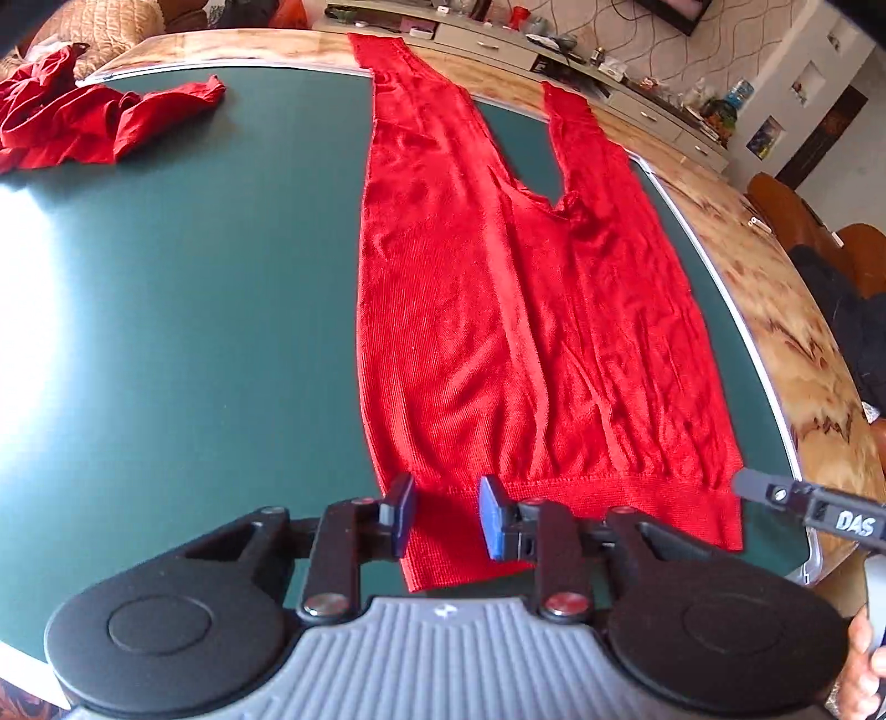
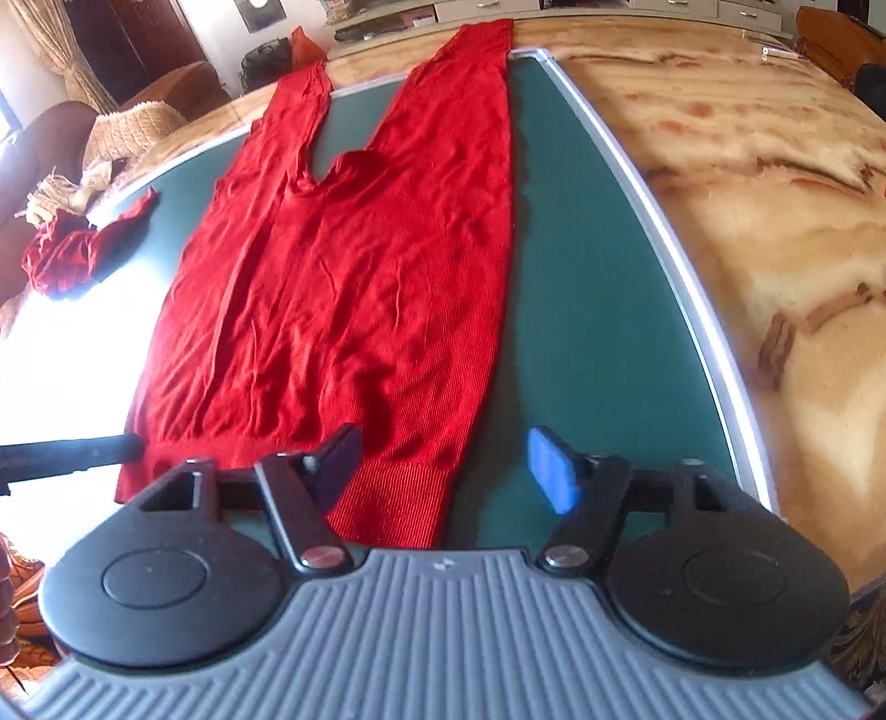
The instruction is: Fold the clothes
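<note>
My left fingers (image 1: 446,518) stand narrowly parted and empty over the near-left corner of the ribbed waistband of the red knit leggings (image 1: 498,310), while my right fingers (image 2: 451,462) gape wide and empty over its near-right corner. The leggings lie flat on the dark green surface (image 1: 221,304), long axis running straight away from me, legs farthest. Another crumpled red garment (image 1: 83,122) lies far left.

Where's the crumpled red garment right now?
The crumpled red garment lies at the far left of the green mat in both views, apart from the flat red pants, near the tan sofa.
</note>
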The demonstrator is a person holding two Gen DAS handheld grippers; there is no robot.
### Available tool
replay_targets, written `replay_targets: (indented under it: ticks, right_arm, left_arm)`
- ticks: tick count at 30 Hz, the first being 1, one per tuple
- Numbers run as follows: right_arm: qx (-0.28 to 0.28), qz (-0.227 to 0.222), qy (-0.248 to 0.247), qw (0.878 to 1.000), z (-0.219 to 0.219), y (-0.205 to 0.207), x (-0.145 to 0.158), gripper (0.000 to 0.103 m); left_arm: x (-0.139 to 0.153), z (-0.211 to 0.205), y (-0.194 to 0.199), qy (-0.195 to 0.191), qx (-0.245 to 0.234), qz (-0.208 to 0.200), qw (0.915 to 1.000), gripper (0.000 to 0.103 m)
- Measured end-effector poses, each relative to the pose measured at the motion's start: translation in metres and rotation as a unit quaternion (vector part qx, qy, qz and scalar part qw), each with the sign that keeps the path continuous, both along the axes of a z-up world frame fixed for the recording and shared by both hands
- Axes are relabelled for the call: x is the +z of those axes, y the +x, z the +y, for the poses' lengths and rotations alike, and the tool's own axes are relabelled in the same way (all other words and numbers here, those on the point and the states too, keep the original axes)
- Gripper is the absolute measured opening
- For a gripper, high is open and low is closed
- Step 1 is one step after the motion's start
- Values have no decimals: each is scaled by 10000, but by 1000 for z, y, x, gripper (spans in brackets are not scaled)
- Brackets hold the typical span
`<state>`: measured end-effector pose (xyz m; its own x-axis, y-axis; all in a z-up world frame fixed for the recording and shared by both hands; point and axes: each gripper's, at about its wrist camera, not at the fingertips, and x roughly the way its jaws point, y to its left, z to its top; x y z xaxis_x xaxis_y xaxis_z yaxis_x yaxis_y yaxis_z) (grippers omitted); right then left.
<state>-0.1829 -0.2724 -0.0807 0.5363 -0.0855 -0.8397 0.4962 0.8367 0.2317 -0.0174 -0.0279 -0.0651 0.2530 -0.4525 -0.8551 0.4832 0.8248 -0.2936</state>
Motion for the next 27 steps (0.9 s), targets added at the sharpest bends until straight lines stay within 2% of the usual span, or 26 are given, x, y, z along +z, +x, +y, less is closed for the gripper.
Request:
replay_targets:
  ticks: [1, 5, 9, 10, 11, 12, 13, 19, 27]
  right_arm:
    - [-2, 58, 12, 10000, 3, -1, -4, 55]
    - [-11, 102, -29, 9999, 11, 0, -12, 54]
    - [32, 97, 2, 9999, 16, 0, -14, 54]
    - [59, 94, -19, 9999, 17, 0, -14, 52]
    - [86, 104, -74, 9999, 20, 0, -14, 48]
    - [98, 138, -152, 9997, 22, 1, -14, 33]
    - [107, 174, -202, 9996, 24, 2, -13, 23]
    - [150, 235, -322, 9991, 22, -3, -10, 7]
    - [259, 351, -542, 9976, 22, -14, -5, 7]
  left_arm:
    - [0, 0, -1, 52, 81, 29, 9999, 30]
    - [2, 6, -4, 230, 417, 47, 9989, 33]
    - [-2, 13, -5, 84, 549, 154, 9983, 36]
    - [-3, 12, -6, 36, 533, 165, 9984, 32]
    - [-5, 11, -8, 21, 530, 192, 9984, 9]
    - [-7, 11, -10, 61, 580, 176, 9981, 5]
    - [-7, 10, -12, 59, 650, 138, 9978, 5]
    - [-2, 7, -33, 229, 840, -50, 9962, 3]
    - [2, 13, -52, 171, 754, -53, 9970, 3]
